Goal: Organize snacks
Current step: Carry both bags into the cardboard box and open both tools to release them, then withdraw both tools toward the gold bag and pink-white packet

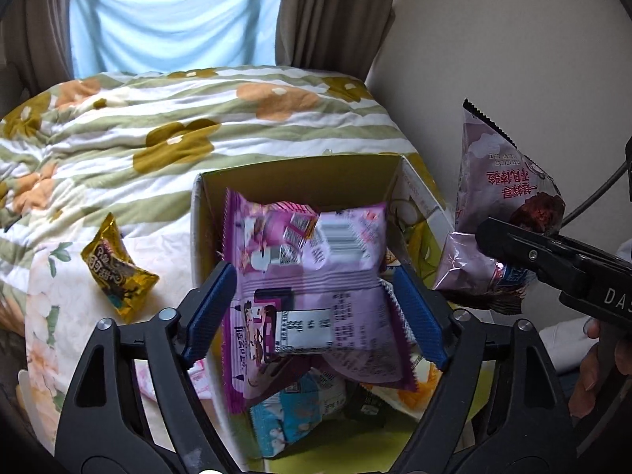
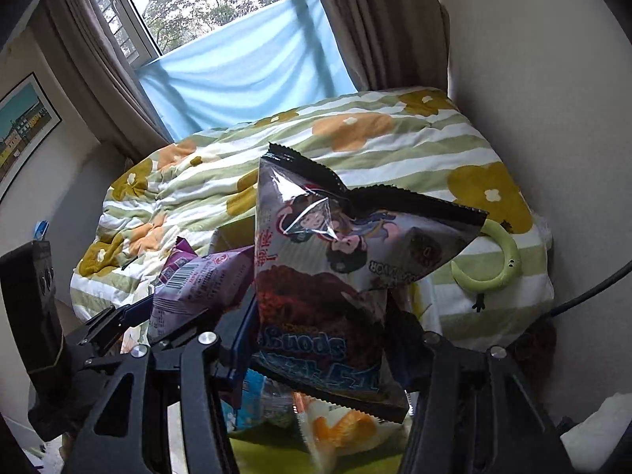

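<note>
My left gripper [image 1: 314, 312] is over an open cardboard box [image 1: 300, 175] on the bed. A purple snack packet [image 1: 316, 296] sits between its blue pads [image 1: 211, 308], blurred, with gaps at both sides, so the jaws stand open. My right gripper [image 2: 320, 351] is shut on a dark sponge-cake packet [image 2: 335, 268] and holds it above the box's right side; it also shows in the left wrist view [image 1: 509, 205]. Several packets lie in the box, among them a light blue one [image 1: 296, 414]. A gold packet [image 1: 118, 272] lies on the bed left of the box.
The bed has a striped flowered quilt [image 1: 197, 118]. A wall [image 1: 513, 59] runs along the right, with a window and curtains behind. A green crescent toy [image 2: 497, 264] lies on the quilt at the right. A black cable [image 2: 584, 292] crosses the right edge.
</note>
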